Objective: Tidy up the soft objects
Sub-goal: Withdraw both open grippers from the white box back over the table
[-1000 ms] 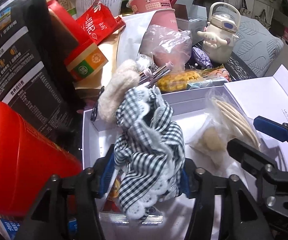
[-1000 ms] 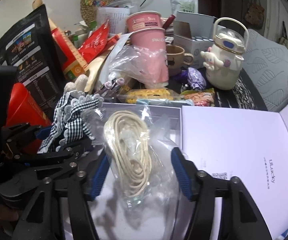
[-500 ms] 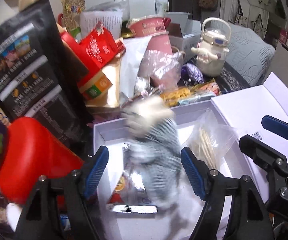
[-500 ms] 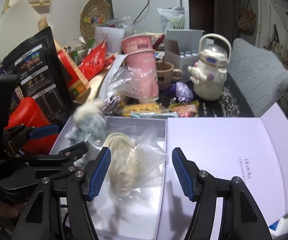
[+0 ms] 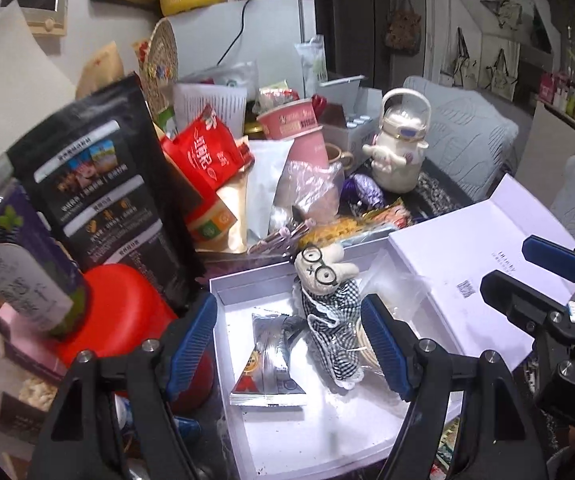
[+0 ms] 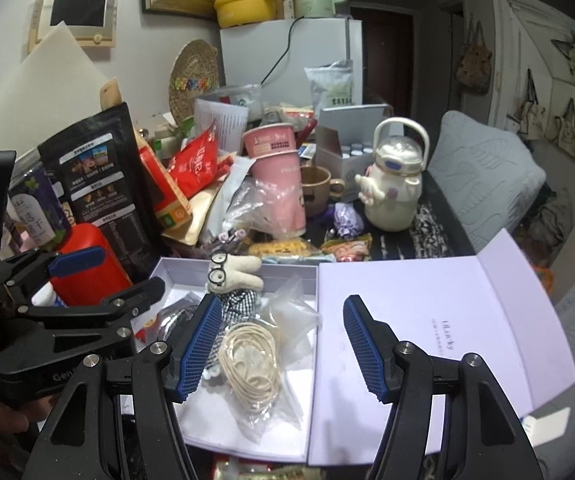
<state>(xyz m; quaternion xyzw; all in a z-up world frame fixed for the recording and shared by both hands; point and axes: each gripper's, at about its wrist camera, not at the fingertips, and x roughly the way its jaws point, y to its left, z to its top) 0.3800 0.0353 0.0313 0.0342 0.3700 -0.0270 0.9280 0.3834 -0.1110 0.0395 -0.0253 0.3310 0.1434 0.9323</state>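
**Now the doll lies in the white box, both grippers empty**

Crowded is the word for this table. Along the far edge of the white box (image 5: 223, 344) the clutter presses right up: a red container (image 5: 127, 304) at its left wall, a tall black pouch (image 5: 103, 200) standing behind that, a red snack bag (image 5: 203, 156), a pink cup (image 6: 279, 192) draped with crumpled clear plastic, and a yellow snack packet (image 6: 283, 247) lying just beyond the rim. Further back stands a cream character kettle (image 6: 391, 188). The box's lid (image 6: 427, 340) lies open flat to the right.

Inside the box, the plush doll (image 5: 327, 300), in round black glasses and a black-and-white checked dress, rests with its head up against the far wall and its dress end toward the near side, so its long axis runs from back to front, leaning a little rightward. A silver foil packet (image 5: 271, 360) lies just beside it on the left; a clear bag holding a coil of cream cord (image 6: 253, 360) lies touching it on the right, partly over the dress.

The left gripper (image 5: 289, 344) hangs above the box with its blue-padded jaws spread wide, nothing between them, the doll and packet showing through the gap. The right gripper (image 6: 281, 344) is likewise wide apart and empty, over the cord bag and the lid's edge.
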